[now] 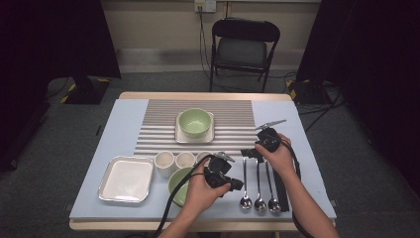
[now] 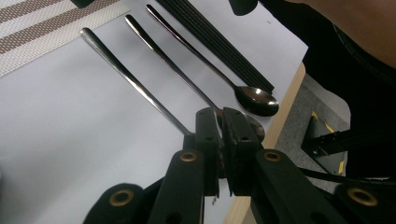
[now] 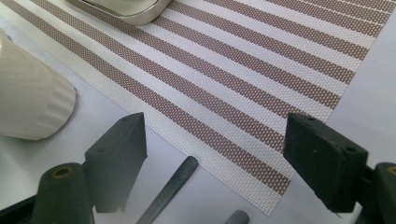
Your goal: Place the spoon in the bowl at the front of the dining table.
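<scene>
Steel spoon sits pinched in my left fingers; my right fingers hang spread above the table.

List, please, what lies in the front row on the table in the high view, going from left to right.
White tray → green bowl → left gripper → three spoons → black chopsticks.

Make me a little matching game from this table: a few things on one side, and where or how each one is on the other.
Things:
1. far green bowl
2. black chopsticks
3. white cups
4. right gripper

Place or state:
a. jaws wide open
b. three in a row
c. on the striped placemat
d. just right of the spoons

Pairs: 1-c, 2-d, 3-b, 4-a
</scene>
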A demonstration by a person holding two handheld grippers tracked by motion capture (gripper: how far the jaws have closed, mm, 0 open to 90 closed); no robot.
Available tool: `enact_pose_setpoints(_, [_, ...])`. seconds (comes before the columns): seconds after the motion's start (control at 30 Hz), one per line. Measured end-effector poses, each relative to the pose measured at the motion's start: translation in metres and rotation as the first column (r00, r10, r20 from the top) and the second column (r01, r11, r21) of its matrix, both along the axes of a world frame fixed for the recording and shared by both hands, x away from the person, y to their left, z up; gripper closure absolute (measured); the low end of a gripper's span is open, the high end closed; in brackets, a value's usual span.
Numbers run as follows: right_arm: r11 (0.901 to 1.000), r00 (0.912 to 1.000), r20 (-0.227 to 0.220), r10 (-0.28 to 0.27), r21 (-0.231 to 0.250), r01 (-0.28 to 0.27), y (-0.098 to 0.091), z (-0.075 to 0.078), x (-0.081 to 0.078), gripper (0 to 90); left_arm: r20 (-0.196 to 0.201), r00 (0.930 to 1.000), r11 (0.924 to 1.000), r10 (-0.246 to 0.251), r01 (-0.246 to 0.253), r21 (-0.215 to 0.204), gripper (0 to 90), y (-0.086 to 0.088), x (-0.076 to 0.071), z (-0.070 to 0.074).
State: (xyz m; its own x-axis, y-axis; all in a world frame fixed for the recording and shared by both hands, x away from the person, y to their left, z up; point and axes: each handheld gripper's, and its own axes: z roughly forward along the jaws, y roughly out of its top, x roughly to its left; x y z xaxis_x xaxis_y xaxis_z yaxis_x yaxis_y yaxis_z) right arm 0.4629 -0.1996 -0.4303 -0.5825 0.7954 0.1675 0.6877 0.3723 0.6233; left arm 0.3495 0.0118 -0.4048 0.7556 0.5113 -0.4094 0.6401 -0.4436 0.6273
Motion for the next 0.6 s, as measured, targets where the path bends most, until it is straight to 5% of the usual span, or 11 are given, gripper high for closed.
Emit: enact_pose_setpoints(0.6, [1.0000, 1.0000, 0.006, 0.000, 0.007, 0.000, -0.004, -0.002, -0.001, 20.9, 0.011, 0.9999, 0.9999, -0.008, 0.008, 0.009, 88.6, -0.012, -0.007, -0.007])
